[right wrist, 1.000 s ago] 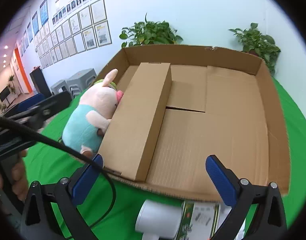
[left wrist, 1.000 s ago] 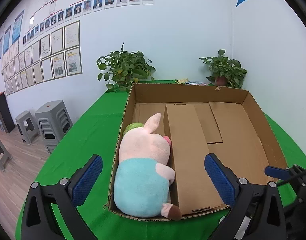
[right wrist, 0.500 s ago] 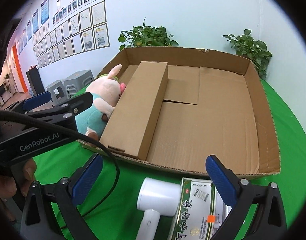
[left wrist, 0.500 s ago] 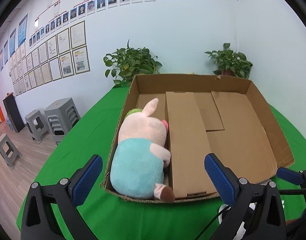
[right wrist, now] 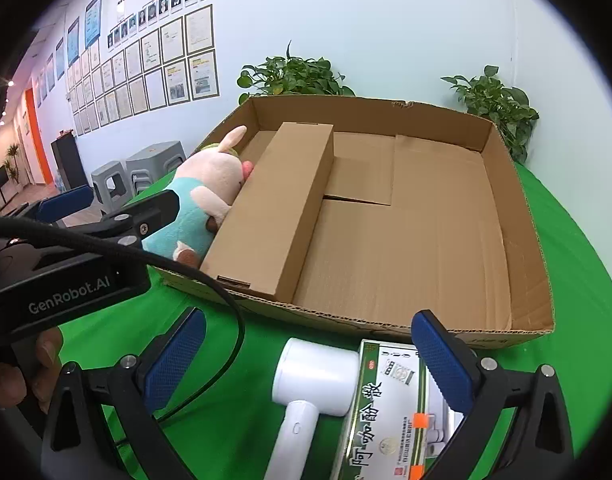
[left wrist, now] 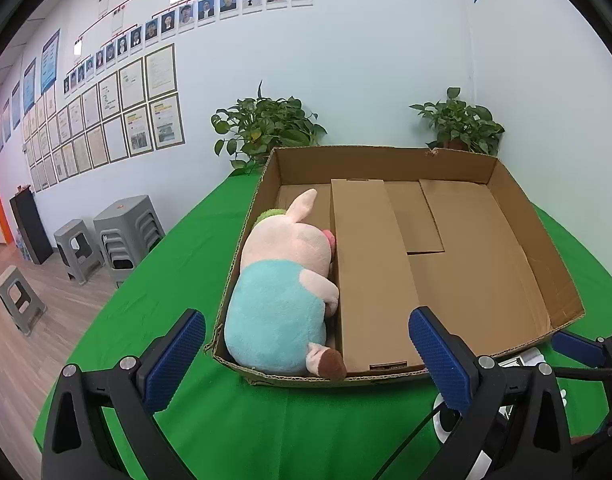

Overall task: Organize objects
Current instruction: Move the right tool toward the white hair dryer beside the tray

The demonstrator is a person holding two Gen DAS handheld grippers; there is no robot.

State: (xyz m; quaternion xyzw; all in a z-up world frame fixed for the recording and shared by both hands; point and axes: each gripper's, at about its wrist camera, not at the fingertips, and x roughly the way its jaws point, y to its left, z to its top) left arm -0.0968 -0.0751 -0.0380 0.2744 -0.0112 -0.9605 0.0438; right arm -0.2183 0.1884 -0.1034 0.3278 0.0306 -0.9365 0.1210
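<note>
A shallow cardboard tray [left wrist: 518, 344] [right wrist: 518, 292] rests on the green table. In its left part lies a plush pig [left wrist: 283, 284] [right wrist: 199, 196] in a teal shirt, beside a long brown carton [left wrist: 370, 272] [right wrist: 273, 216]. In front of the tray, on the cloth, lie a white hair dryer [right wrist: 310, 384] and a green-and-white medicine box [right wrist: 386, 412]. My left gripper [left wrist: 306, 360] is open and empty, just short of the tray's near edge. My right gripper [right wrist: 308, 364] is open above the dryer and the medicine box.
Two potted plants [left wrist: 265, 128] [left wrist: 462, 124] stand behind the tray against the wall. Grey stools [left wrist: 121, 232] stand on the floor to the left. A hand [right wrist: 9, 376] holds the left gripper's body, and a black cable [right wrist: 209, 292] loops over the cloth.
Both grippers have drawn back from the tray. The hair dryer and the medicine box have come fully into the right wrist view. Nothing was grasped.
</note>
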